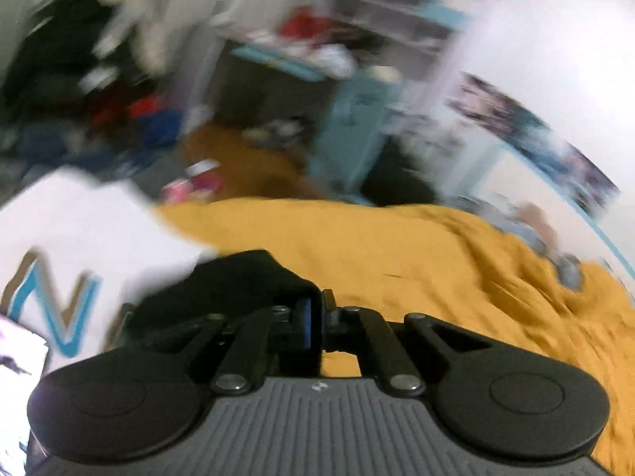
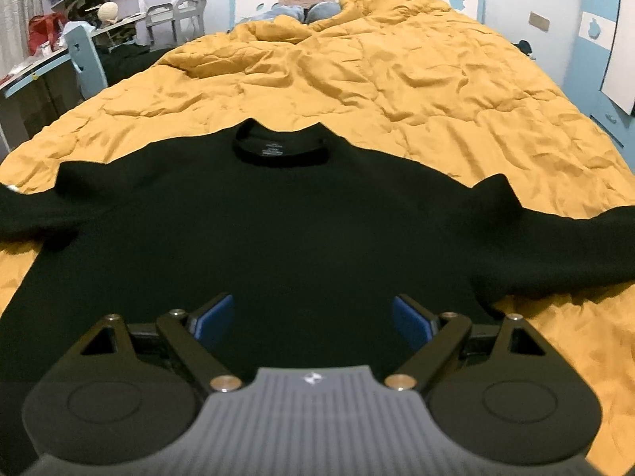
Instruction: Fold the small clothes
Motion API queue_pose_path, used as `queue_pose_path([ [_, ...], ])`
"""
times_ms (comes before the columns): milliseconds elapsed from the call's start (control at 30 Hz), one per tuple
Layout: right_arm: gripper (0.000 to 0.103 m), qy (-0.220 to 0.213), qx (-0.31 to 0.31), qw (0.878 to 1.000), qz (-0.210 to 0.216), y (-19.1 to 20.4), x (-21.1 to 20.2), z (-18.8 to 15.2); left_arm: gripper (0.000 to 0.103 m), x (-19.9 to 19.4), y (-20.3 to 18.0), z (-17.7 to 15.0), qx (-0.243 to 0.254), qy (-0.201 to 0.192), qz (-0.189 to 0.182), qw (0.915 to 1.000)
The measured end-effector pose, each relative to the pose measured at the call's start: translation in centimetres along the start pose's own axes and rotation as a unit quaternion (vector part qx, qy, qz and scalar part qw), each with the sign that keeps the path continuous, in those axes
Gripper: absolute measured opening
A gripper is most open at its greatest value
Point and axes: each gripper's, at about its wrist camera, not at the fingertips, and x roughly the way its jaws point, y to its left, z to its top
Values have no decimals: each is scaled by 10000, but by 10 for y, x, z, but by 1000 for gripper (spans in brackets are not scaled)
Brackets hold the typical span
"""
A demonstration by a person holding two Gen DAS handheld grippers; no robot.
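The left gripper pinches a fold of the black long-sleeved cotton top; the right gripper hovers spread above its hem. The top lies flat, sleeves out, on the mustard quilted bedspread: folding looks barely begun. Blur obscures the white printed garment.

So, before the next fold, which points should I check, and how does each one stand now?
1. Black shirt lies flat on the yellow quilt, collar away: ok.
2. Both sleeves spread out: ok.
3. Left hand-held gripper shut on black cloth: ok.
4. Which part of the shirt it holds: cannot tell, view blurred.
5. Right hand-held gripper open above the shirt, holding nothing: ok.
6. White garment clear of the fold: cannot tell.
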Motion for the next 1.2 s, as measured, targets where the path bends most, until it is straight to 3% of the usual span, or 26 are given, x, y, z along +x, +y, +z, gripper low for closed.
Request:
queue_pose_path([
  [67, 83, -57, 34, 10000, 12, -3, 3, 4, 4, -15, -34, -5, 536, 105, -337, 9979],
  [167, 82, -285, 105, 9989, 368, -7, 5, 8, 4, -34, -91, -23, 1551, 271, -764, 9846],
  [300, 82, -272, 156, 9976, 616, -8, 15, 11, 4, -54, -162, -81, 2983, 695, -1258, 9436],
  [467, 82, -61, 236, 9976, 648, -4, 34, 14, 4, -57, -208, -174, 4165, 1615, -1635, 8796],
  [567, 82, 7, 160, 9962, 853, 5, 36, 14, 10, -47, -202, -213, 4255, 2301, -1762, 8573],
  [633, 82, 44, 28, 9955, 945, 12, 36, 14, 28, -36, -197, -227, 4220, 2679, -1720, 8489],
  [733, 82, 78, -99, 9949, 997, 19, 36, 15, 51, -30, -184, -226, 3902, 2974, -1940, 8495],
  [767, 82, 86, -123, 9948, 1006, 21, 36, 16, 55, -32, -177, -219, 3714, 3044, -2083, 8521],
  [833, 81, 68, -183, 9939, 1084, 26, 36, 19, 75, -39, -162, -198, 3242, 3131, -2317, 8621],
  [933, 75, 20, -297, 9908, 1317, 39, 34, 26, 76, -53, -146, -166, 2842, 2929, -2417, 8804],
  [967, 68, 9, -347, 9894, 1412, 46, 34, 28, 76, -57, -141, -157, 2775, 2816, -2384, 8871],
  [1067, 56, -22, -607, 9836, 1697, 73, 35, 35, 76, -63, -127, -124, 2676, 2406, -1974, 9119],
  [1133, 55, -88, -819, 9784, 1895, 93, 36, 38, 76, -58, -118, -106, 2658, 2184, -1412, 9283],
  [1200, 51, -108, -983, 9727, 2098, 113, 40, 41, 74, -46, -102, -92, 2626, 2060, -839, 9389],
])
